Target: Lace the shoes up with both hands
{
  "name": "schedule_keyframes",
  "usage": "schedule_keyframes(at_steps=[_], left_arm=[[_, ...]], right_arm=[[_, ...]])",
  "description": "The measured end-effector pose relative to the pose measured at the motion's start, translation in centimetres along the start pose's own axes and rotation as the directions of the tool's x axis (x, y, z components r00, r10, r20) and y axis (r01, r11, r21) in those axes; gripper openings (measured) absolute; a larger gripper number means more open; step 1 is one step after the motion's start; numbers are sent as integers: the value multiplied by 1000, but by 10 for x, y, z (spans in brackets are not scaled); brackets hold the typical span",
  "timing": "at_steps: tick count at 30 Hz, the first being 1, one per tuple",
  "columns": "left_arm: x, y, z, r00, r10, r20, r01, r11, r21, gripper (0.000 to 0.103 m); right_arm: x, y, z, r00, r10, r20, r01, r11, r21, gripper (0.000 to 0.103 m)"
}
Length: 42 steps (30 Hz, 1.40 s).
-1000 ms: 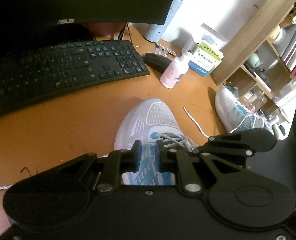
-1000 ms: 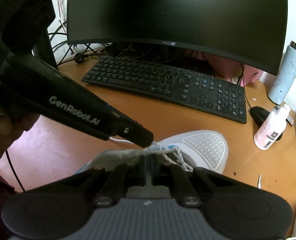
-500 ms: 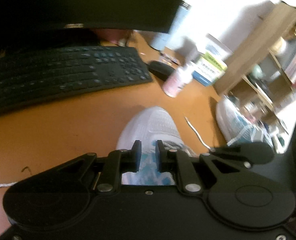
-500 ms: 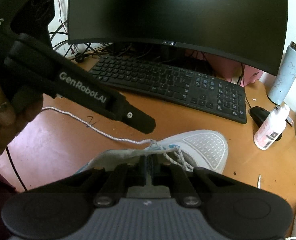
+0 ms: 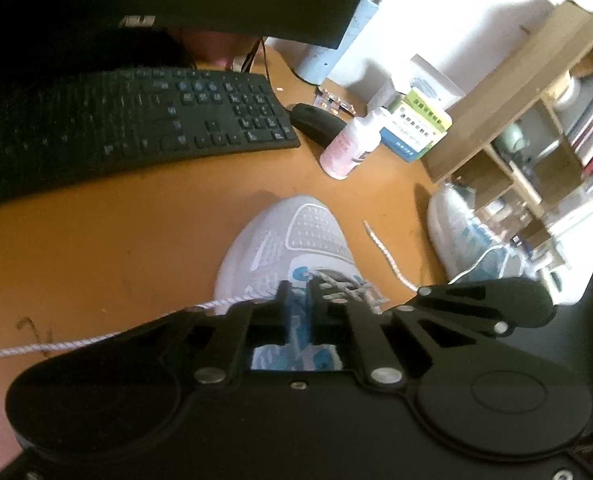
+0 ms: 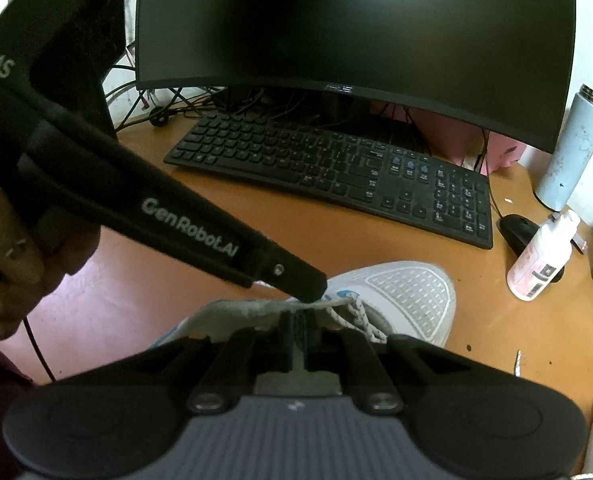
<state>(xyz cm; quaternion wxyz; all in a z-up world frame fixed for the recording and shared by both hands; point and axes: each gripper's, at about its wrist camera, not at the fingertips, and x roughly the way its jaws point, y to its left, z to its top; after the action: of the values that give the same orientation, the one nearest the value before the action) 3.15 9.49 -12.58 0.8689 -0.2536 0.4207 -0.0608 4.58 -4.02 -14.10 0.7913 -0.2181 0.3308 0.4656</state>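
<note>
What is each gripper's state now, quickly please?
Left gripper: jaws just closed, apparently on the lace.
Right gripper: closed, holding the shoe by its edge.

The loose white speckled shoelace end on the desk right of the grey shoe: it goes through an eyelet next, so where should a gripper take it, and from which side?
Probably just behind the tip of the white speckled shoelace end, coming straight down with fingers across the cord. It lies flat and diagonal on the orange desk, clear of the grey mesh shoe.
</note>
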Motion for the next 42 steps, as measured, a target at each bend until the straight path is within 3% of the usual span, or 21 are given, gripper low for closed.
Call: schedule_keyframes(at_steps=[3, 7, 10, 16, 21, 22, 24, 27, 32, 35, 42], left_arm=[[-5, -2, 0, 1000, -1, 15, 1, 1000, 4, 0], [-22, -5, 2, 996, 42, 74, -46, 997, 58, 0], [-38, 2, 5, 990, 87, 115, -94, 993, 65, 0], [-87, 38, 7, 951, 242, 191, -256, 965, 50, 0], [-141, 80, -3, 887, 406, 218, -415, 910, -7, 0], [-155, 91, -9, 863, 455, 219, -461, 887, -24, 0], [-170, 102, -17, 833, 509, 217, -513, 858, -41, 0], [-201, 123, -33, 766, 608, 208, -605, 792, -85, 0], [-227, 140, -50, 688, 698, 199, -690, 714, -118, 0], [-241, 150, -58, 656, 732, 187, -716, 681, -152, 0], [-256, 154, -71, 600, 783, 162, -762, 621, -183, 0]], right_arm=[[-2, 2, -1, 1000, -15, 7, 15, 1000, 1, 8], [-11, 5, -3, 994, -101, 29, 101, 995, -17, 27], [-16, 6, -7, 987, -156, 26, 157, 987, -30, 30], [-22, 6, -15, 970, -243, 24, 244, 969, -35, 34], [-24, 3, -18, 964, -263, 20, 264, 964, -21, 37], [-25, 2, -19, 964, -266, 20, 266, 964, -19, 37], [-25, 1, -20, 963, -269, 20, 269, 963, -14, 38], [-26, 0, -21, 964, -266, 22, 266, 964, -5, 39], [-26, -2, -20, 965, -262, 23, 262, 965, -4, 40], [-27, -3, -20, 966, -259, 22, 259, 966, -3, 40], [-26, -4, -19, 965, -261, 15, 261, 965, 9, 40]])
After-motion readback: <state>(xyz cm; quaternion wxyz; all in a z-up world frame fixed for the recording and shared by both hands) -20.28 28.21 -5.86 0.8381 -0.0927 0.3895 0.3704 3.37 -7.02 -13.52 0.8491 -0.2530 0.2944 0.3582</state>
